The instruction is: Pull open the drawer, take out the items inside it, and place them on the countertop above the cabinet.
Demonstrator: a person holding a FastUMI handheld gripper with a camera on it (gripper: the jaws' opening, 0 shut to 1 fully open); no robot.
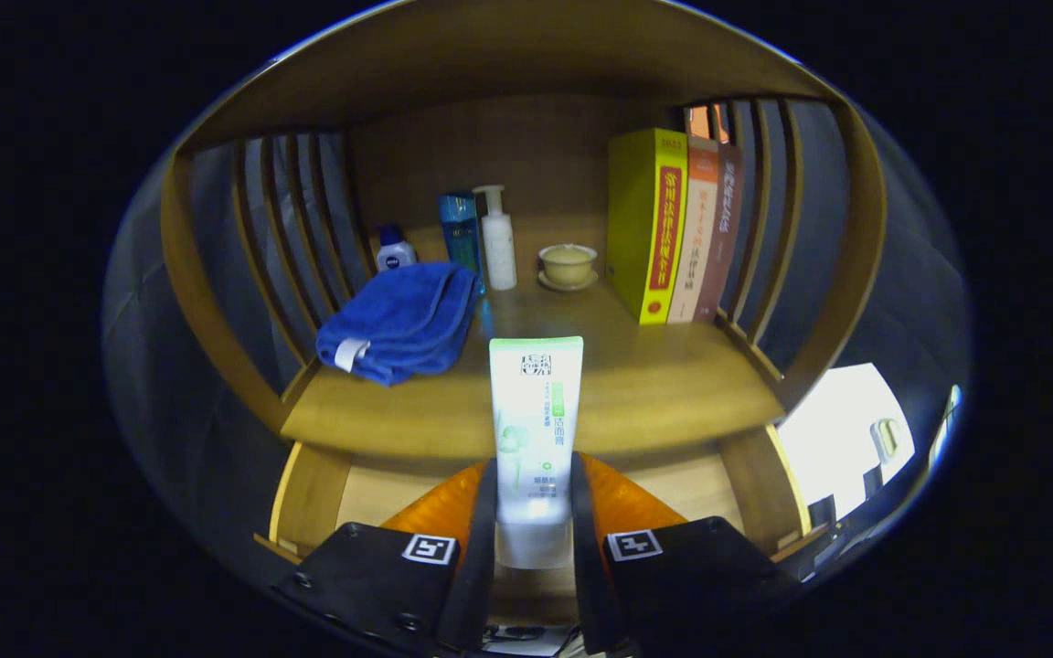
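Gripper (534, 512) pinched a tube (535, 429) upright between both fingers, countertop (654, 384) just beyond — towel (401, 320), bottles, cup (568, 264), books (673, 228) on it.

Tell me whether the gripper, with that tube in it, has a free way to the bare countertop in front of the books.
Probably yes. The gripper is shut on the white tube, and the countertop just ahead lies bare between the blue towel and the books; nothing stands in between.

White tube (535, 429) upright between claw (534, 512) fingers
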